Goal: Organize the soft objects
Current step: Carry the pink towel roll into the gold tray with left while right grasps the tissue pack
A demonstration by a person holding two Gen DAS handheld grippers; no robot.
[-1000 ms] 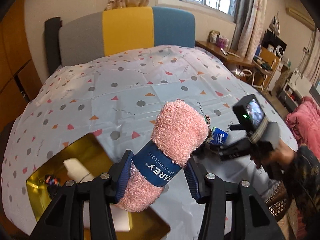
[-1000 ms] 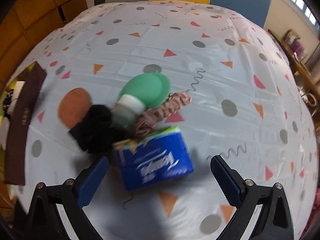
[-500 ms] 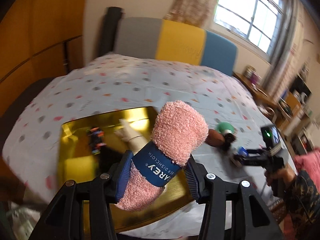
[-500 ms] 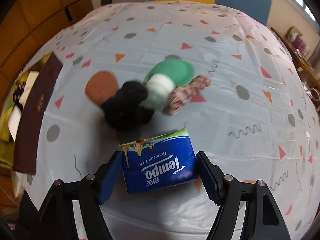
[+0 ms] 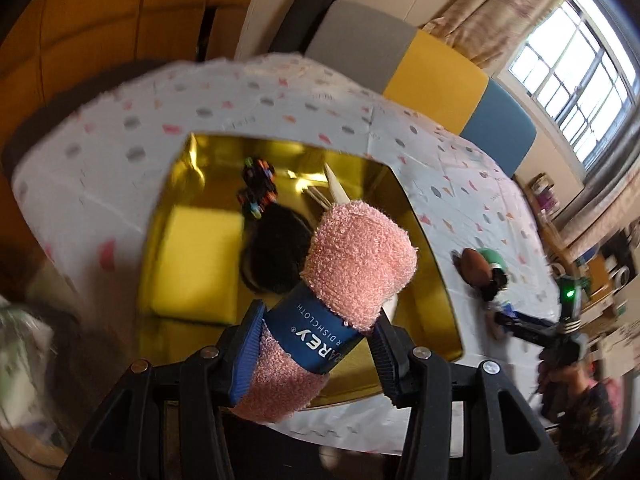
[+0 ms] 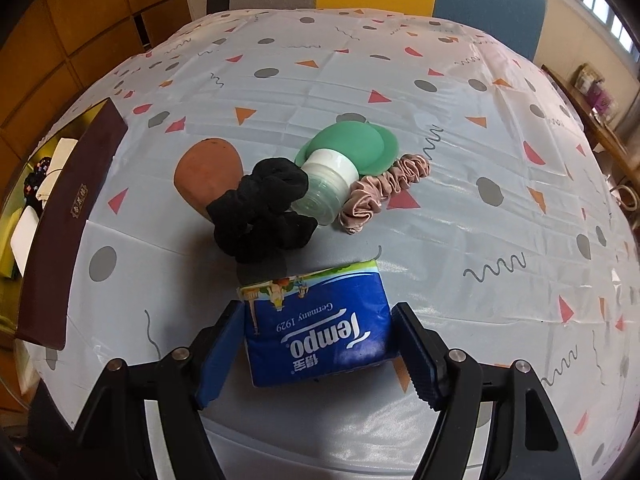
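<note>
My left gripper (image 5: 316,344) is shut on a rolled pink dishcloth (image 5: 352,268) with a blue paper band, held above the near edge of a gold box (image 5: 192,264). The box holds a yellow sponge, a black fluffy thing (image 5: 276,256) and a multicoloured hair clip (image 5: 258,188). My right gripper (image 6: 320,344) is shut on a blue Tempo tissue pack (image 6: 320,324) just above the table. Beyond it lie a black scrunchie (image 6: 264,212), a pink scrunchie (image 6: 384,188), a green-capped squeeze bottle (image 6: 340,164) and a brown egg-shaped sponge (image 6: 208,172).
The table (image 6: 460,140) has a white patterned cloth. The box's dark brown lid (image 6: 68,220) stands at the left in the right wrist view. A grey, yellow and blue bench back (image 5: 436,76) is behind the table. The right gripper also shows in the left wrist view (image 5: 532,324).
My left gripper swung left with the dishcloth until the gold box lies below it. My right gripper closed on the tissue pack and drew it back from the pile.
</note>
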